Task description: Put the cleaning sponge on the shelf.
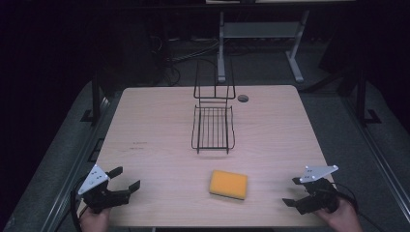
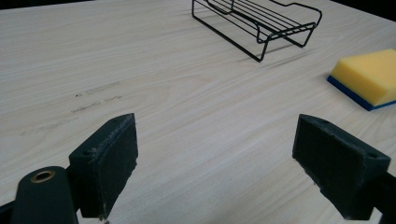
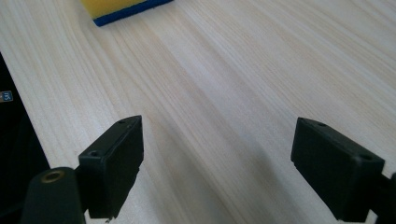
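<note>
A yellow sponge point(image 1: 228, 184) with a blue underside lies flat on the light wooden table point(image 1: 159, 125), near the front edge. A black wire rack point(image 1: 213, 126) stands behind it at the table's middle. My left gripper point(image 1: 124, 178) is at the front left corner, open, nothing between its jaws. Its own view shows the sponge point(image 2: 369, 77) at the right and the rack point(image 2: 261, 21) ahead. My right gripper point(image 1: 293, 191) is open at the front right corner, and the sponge's edge point(image 3: 122, 8) shows at the top left of its view.
A round cable hole point(image 1: 242, 98) sits near the table's back edge, right of the rack. Faint dark marks point(image 1: 138, 145) show on the table's left half. A metal desk frame point(image 1: 261, 38) stands on the floor behind the table.
</note>
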`<state>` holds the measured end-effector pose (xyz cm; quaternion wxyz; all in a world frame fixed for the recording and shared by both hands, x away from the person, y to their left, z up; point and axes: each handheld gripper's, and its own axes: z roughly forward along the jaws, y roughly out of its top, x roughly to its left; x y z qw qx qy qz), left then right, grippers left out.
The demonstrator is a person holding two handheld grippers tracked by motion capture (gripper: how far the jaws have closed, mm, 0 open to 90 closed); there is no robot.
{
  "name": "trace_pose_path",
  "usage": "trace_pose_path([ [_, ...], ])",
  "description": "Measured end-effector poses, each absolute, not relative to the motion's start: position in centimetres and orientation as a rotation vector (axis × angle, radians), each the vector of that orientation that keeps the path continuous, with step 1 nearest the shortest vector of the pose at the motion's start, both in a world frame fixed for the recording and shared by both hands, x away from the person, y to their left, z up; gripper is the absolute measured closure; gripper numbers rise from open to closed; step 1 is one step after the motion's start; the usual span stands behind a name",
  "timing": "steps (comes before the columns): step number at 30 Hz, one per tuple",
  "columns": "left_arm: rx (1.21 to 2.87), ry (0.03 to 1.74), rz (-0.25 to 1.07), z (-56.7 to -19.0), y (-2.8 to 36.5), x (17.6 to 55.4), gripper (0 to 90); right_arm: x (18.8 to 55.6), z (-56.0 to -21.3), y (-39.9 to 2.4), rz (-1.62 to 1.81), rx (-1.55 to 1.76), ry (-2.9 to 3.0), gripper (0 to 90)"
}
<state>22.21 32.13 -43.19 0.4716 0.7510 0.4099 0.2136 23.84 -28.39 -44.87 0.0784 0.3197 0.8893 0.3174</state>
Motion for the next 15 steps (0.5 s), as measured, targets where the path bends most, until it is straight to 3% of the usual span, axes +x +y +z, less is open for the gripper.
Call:
trace_pose_path([
  [15,1.848,0.991,0.524,-43.17,32.07,22.06,13.4,23.6,-44.38,-27.66,0.943,0.916,2.679,16.6],
])
